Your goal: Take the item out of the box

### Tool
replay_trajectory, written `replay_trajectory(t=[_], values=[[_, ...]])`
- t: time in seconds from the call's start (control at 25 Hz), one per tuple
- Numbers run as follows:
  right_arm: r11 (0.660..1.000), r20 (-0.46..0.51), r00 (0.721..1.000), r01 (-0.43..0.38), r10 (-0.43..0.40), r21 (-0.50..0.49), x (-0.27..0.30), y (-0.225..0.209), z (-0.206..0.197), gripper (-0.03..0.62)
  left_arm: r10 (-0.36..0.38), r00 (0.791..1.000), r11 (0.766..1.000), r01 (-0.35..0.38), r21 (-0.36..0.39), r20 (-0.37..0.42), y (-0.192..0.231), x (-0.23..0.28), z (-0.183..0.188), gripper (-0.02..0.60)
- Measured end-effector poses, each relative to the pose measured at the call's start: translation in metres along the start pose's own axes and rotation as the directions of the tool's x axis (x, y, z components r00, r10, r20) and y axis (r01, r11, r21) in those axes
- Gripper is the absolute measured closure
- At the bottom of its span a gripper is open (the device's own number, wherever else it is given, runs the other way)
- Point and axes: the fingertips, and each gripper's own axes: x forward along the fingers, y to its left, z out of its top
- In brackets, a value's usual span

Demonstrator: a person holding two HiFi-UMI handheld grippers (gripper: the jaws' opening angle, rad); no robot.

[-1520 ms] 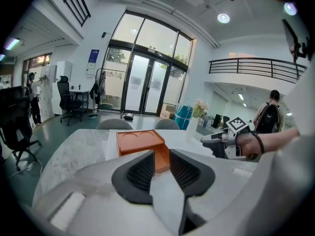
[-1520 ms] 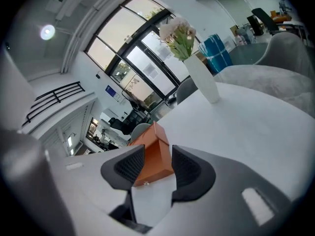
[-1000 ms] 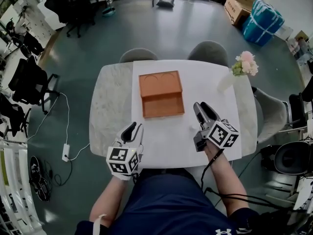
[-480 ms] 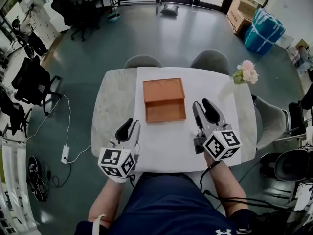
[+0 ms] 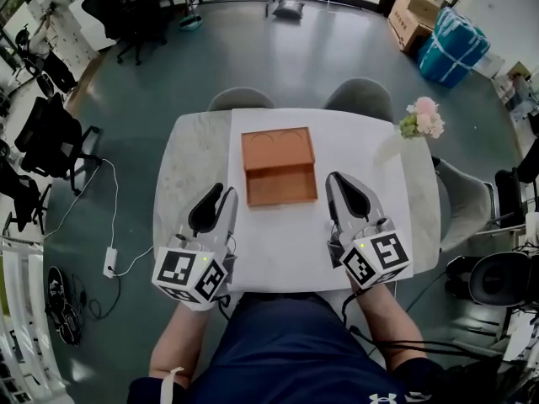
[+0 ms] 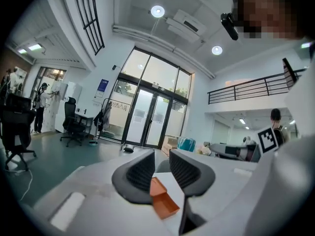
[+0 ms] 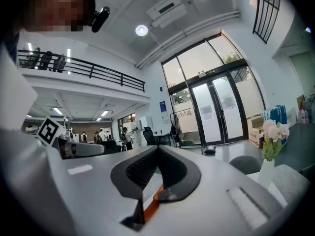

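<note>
The orange box (image 5: pixel 278 165) sits mid-tabletop (image 5: pixel 278 234), just beyond the two grippers. Its near half is an open tray, and I can't tell what's inside. The left gripper (image 5: pixel 221 194) holds its jaws slightly apart and empty. The right gripper (image 5: pixel 334 179) has just clenched its jaws on nothing.

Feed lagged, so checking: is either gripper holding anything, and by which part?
Nothing is held. The right gripper has just closed on nothing; the left gripper stands open, empty. The box lies untouched.
</note>
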Motion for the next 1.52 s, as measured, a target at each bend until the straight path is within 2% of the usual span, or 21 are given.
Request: replay_trajectory(t=[0.2, 0.36, 0.48, 0.76, 1.08, 1.52], values=[[0.995, -0.002, 0.999, -0.046, 0.046, -0.086, -0.003, 0.017, 0.0, 0.592, -0.03, 0.999, 1.0, 0.03, -0.009, 0.019, -0.014, 0.003, 0.009, 0.477], [0.973, 0.02, 0.998, -0.058, 0.063, -0.223, -0.009, 0.03, 0.009, 0.592, -0.024, 0.999, 0.999, 0.023, 0.03, 0.022, -0.018, 0.006, 0.009, 0.48], [0.959, 0.037, 0.996, -0.065, 0.078, -0.276, -0.011, 0.036, 0.013, 0.592, -0.024, 0.999, 0.998, 0.023, 0.055, 0.028, -0.022, 0.007, 0.008, 0.48], [0.958, 0.037, 0.996, -0.066, 0.079, -0.278, -0.01, 0.037, 0.014, 0.592, -0.055, 0.998, 0.989, 0.05, 0.137, 0.033, -0.037, 0.005, 0.012, 0.52], [0.958, 0.052, 0.995, -0.066, 0.084, -0.279, -0.012, 0.037, 0.013, 0.594, -0.042, 0.998, 0.972, 0.032, 0.232, 0.037, -0.044, 0.003, 0.011, 0.538], [0.964, 0.063, 0.994, -0.072, 0.09, -0.256, -0.01, 0.034, 0.015, 0.594, -0.027, 0.999, 0.977, 0.021, 0.211, 0.025, -0.039, 0.007, 0.005, 0.549]])
